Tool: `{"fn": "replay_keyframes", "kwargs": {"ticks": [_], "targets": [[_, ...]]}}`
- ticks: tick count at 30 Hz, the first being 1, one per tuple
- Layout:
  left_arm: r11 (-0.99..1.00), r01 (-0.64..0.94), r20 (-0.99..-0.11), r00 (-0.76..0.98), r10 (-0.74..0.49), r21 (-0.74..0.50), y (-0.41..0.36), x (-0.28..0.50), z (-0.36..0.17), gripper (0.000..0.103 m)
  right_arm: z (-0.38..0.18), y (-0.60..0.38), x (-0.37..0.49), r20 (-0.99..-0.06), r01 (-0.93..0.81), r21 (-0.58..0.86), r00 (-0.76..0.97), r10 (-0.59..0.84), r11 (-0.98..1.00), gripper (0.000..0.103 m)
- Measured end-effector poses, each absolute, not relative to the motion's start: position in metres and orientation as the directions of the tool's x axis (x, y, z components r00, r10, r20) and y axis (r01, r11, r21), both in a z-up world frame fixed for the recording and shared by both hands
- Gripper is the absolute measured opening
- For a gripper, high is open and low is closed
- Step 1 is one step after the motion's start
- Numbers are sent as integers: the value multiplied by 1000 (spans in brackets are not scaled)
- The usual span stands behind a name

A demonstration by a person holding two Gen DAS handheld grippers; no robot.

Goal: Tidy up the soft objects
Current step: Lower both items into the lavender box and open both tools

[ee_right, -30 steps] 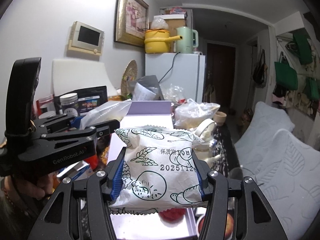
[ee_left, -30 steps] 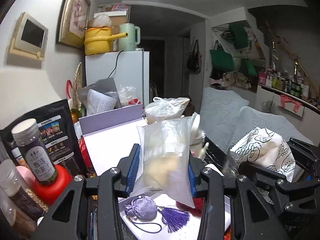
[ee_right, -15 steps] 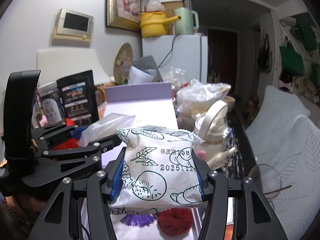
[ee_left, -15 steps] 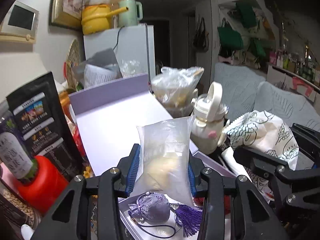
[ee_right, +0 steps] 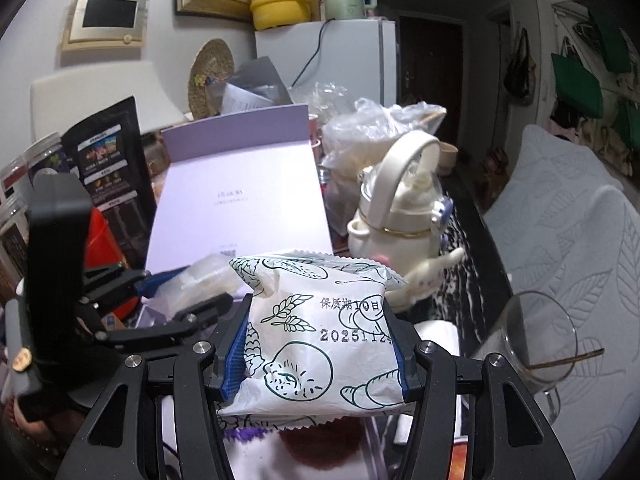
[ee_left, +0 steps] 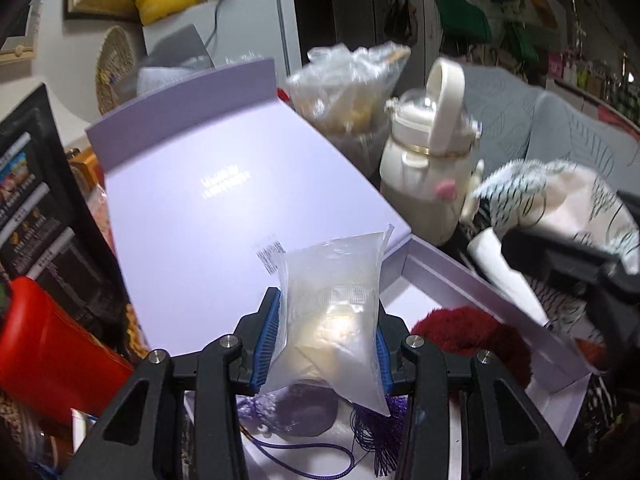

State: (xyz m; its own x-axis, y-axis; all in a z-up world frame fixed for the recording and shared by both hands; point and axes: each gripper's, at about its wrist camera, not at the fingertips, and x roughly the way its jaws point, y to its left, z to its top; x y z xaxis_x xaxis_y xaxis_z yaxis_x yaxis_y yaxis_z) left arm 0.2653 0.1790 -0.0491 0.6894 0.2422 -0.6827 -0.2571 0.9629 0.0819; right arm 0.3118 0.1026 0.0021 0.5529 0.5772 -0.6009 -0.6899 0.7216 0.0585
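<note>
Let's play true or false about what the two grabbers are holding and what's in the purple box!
1. The left gripper holds a clear bag. True.
2. The right gripper is empty. False: its jaws clamp a white printed packet.
3. The purple box is shut. False: its lid stands open.
4. A red fluffy thing lies in the box. True.
5. The white kettle sits inside the box. False: it stands beside it.
</note>
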Motion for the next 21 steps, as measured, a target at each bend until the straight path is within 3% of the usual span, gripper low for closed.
{"fn": "replay_keyframes", "kwargs": {"ticks": [15,18,21], "targets": [[936,-284,-736,585,341,208,175,281,-73,42,-22,116,322,-666,-695,64,504,549,716,56],[934,-281,-749,564,348,221,173,283,-73,49,-25,118,322,-675,-693,53,506,537,719,56],[943,-273,-780,542,315,191,173,284,-77,69,-28,119,324,-689,-690,55,497,528,722,56]]}}
